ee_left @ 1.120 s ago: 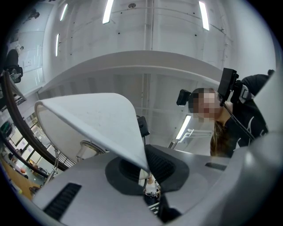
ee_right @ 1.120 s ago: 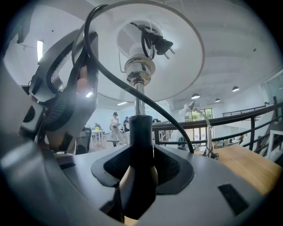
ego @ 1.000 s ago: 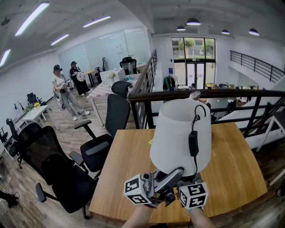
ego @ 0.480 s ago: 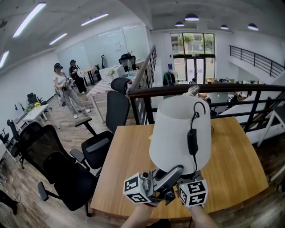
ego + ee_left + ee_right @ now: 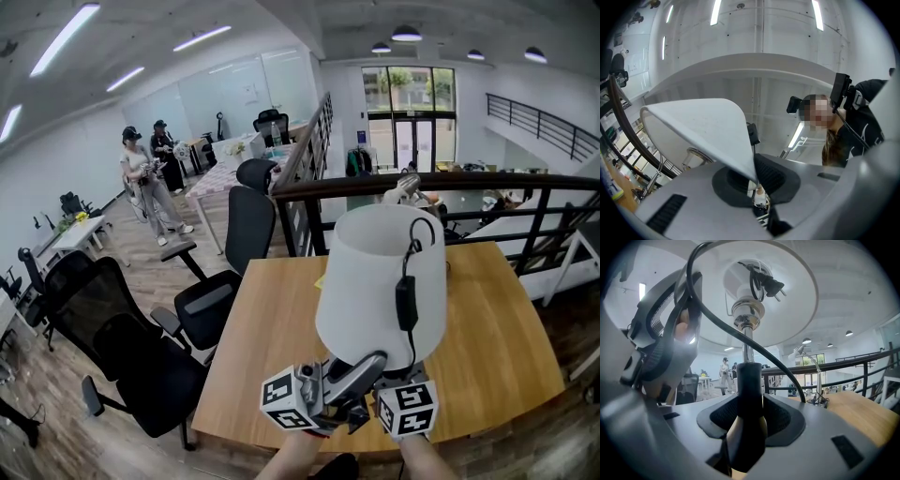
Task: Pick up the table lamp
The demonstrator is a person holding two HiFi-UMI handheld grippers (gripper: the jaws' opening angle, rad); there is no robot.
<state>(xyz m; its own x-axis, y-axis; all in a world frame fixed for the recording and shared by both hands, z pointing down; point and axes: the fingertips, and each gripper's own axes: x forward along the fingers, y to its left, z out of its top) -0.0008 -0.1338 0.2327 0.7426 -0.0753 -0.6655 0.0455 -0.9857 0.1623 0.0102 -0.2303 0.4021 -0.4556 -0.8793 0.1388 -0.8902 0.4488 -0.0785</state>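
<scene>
The table lamp has a white shade point(image 5: 370, 272) with a black cord and switch point(image 5: 406, 302) hanging down its side, and it stands above the wooden table point(image 5: 272, 347). My left gripper point(image 5: 373, 362) reaches up under the shade and is shut on the shade's lower rim point(image 5: 740, 154), which runs into the left gripper point(image 5: 755, 182). My right gripper point(image 5: 388, 378) is shut on the lamp's black stem point(image 5: 749, 380), which stands upright in the right gripper point(image 5: 749, 414). Above it I see the inside of the shade point(image 5: 787, 319), the cord point(image 5: 722, 329) and its plug point(image 5: 771, 284).
A chrome desk lamp point(image 5: 405, 192) stands at the table's far edge, by a dark railing point(image 5: 487, 183). Black office chairs point(image 5: 216, 309) stand left of the table. Two people point(image 5: 141, 183) stand far off at the back left.
The lamp and both grippers hold their places. The two people in the background have shifted a little.
</scene>
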